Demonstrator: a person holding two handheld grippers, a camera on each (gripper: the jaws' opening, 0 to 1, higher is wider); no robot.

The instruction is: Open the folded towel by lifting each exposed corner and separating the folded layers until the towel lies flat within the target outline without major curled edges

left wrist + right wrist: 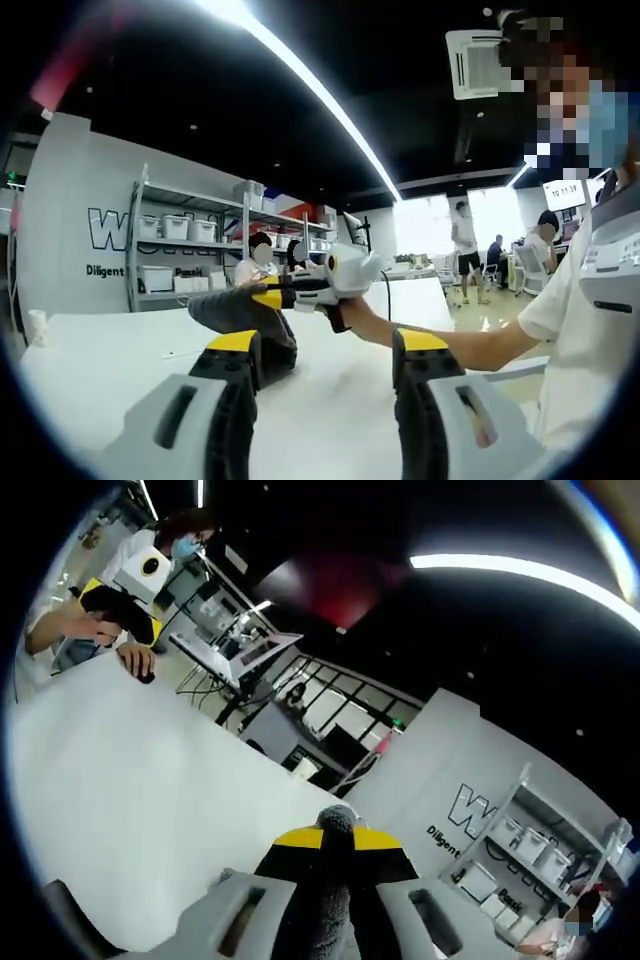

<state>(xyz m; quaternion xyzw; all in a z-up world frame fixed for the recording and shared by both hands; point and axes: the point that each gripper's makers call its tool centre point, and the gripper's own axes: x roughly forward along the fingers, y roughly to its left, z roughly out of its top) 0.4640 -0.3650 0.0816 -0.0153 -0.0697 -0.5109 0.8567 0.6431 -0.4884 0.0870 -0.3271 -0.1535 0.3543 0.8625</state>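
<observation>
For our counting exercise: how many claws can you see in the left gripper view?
2. The left claw rises open from the bottom edge; the right claw is at the centre, shut on the dark towel above the white table.

Right gripper [337, 842] jaws clamped on grey towel [335, 900], above white table [130, 780].

White table [110, 350], shelving [185, 245] with storage boxes, a laptop [240, 652], and seated people.
</observation>
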